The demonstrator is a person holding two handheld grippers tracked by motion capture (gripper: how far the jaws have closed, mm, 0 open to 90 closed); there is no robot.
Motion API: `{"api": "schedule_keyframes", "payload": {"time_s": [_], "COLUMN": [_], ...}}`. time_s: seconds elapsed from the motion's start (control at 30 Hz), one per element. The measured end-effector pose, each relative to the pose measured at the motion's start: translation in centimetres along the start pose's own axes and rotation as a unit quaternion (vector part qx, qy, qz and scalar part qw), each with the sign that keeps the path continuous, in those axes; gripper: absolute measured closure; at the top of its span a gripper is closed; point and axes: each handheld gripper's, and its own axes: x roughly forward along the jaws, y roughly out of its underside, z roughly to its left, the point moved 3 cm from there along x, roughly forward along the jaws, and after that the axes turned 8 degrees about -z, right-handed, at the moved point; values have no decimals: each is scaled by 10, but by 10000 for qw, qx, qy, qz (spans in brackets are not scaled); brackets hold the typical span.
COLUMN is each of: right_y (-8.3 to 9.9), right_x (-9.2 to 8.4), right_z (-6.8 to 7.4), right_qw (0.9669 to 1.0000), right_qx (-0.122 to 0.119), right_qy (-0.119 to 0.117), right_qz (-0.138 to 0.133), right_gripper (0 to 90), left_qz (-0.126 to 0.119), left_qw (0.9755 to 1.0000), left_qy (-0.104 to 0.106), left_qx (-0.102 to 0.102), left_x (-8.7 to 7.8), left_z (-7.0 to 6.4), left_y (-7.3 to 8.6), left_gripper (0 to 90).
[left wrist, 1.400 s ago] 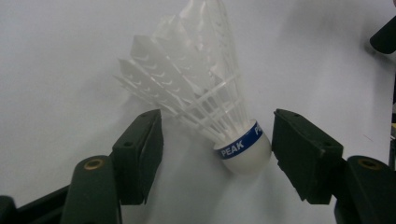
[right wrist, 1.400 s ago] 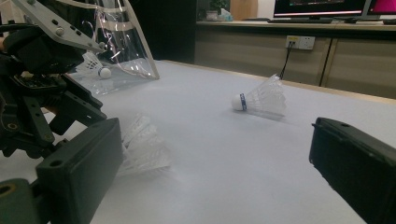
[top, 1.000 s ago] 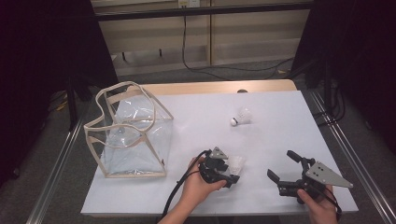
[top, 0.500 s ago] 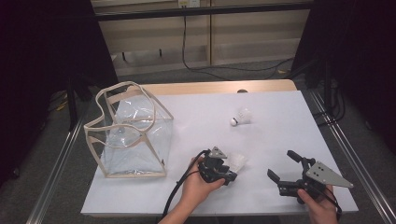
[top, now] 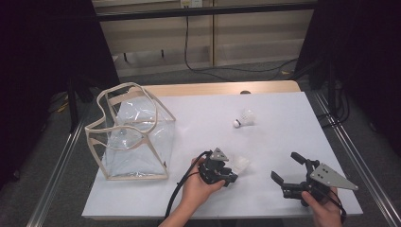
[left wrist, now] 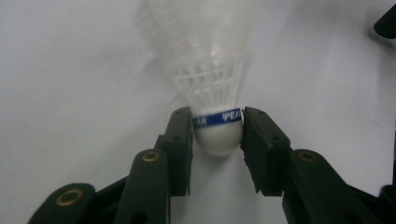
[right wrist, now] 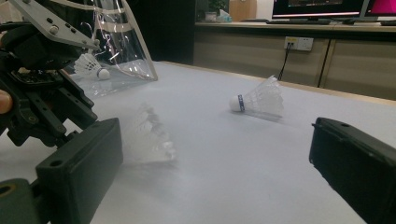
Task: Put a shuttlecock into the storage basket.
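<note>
White tabletop [top: 283, 142] with a pale wooden far edge, clear plastic tote bag [top: 135, 137] with beige trim standing open at its left, one shuttlecock [right wrist: 91, 66] inside it, second shuttlecock [top: 244, 117] lying on its side mid-table, black cable [top: 189, 47] hanging against the back wall

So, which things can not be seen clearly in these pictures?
- Held shuttlecock: feather skirt blurred, left gripper view; the band's print is partly covered by the left tool.
- Shuttlecock in the clear bag: small and hazy behind plastic, right gripper view.
- Right tool: cut by the bottom edge.
</note>
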Motion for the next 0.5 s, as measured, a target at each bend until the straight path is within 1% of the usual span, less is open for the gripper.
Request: {"api": "schedule_keyframes", "payload": {"time_s": [0.03,0.1,0.27,0.37,0.47,0.5], "right_y": [0,0,0,0,0,0], "right_x": [0,0,0,0,0,0], "right_z": [0,0,0,0,0,0], "right_qw": [10000,10000,10000,10000,10000,10000], "right_qx": [3,-2,-2,1,2,1], "right_qy": [0,-3,-2,-5,-6,-5], "right_qz": [0,2,5,4,16,9], "right_gripper": [25,25,25,25,25,25], "left_qz": [-17,42,44,-14,9,50], "left_qw": [10000,10000,10000,10000,10000,9999], "left_qy": [7,40,-37,-18,-43,-40], "left_qx": [-16,8,23,-19,28,85], "left_x": [-1,-3,-3,-2,1,1], "left_z": [-1,0,2,2,2,2], "left_y": [0,0,0,0,0,0], "left_gripper": [656,656,654,642,632,628]}}
